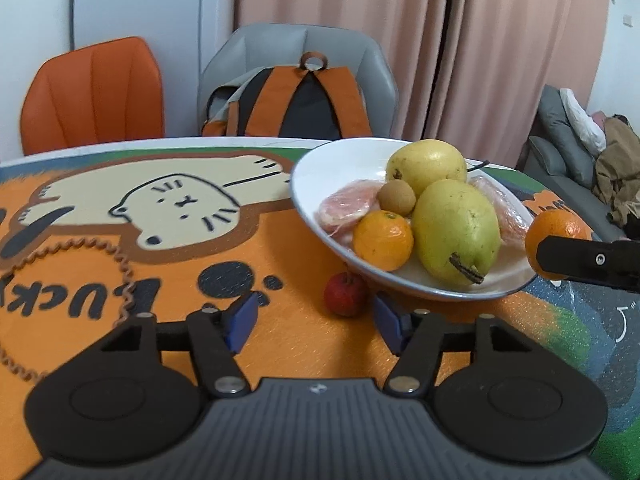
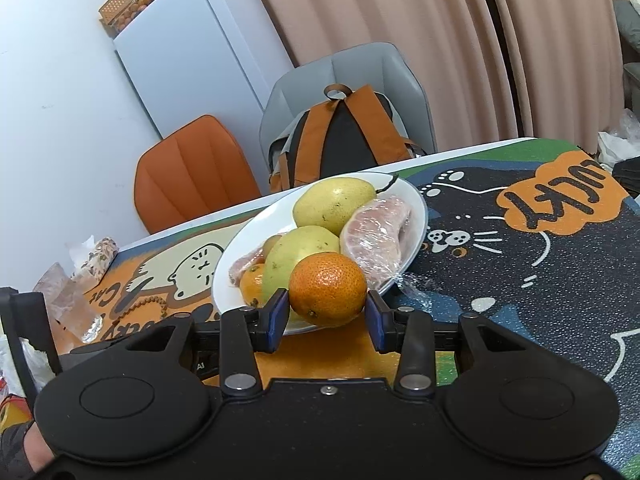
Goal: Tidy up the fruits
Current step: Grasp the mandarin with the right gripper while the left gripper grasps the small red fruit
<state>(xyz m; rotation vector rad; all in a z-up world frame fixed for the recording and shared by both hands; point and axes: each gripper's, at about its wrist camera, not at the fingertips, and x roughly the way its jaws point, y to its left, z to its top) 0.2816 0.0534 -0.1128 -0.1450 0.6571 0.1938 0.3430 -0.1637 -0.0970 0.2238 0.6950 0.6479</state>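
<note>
Looking along my left gripper (image 1: 312, 322), I see its blue-padded jaws spread with nothing between them; a small round red fruit (image 1: 345, 294) sits on the orange cartoon-cat table mat (image 1: 160, 264) just ahead of the gap, nearer the right-hand jaw and touching neither. Beyond it stands a white round plate (image 1: 320, 168) holding two yellow-green pears (image 1: 456, 232), a small orange mandarin (image 1: 383, 240), a brown round fruit (image 1: 397, 198) and wrapped pink pomelo pieces (image 1: 348, 206). Far right, my other tool carries a second orange.

Through the right wrist camera, my right gripper (image 2: 327, 314) pinches a dimpled orange mandarin (image 2: 328, 289) squarely between both pads, just in front of the plate's near rim
</note>
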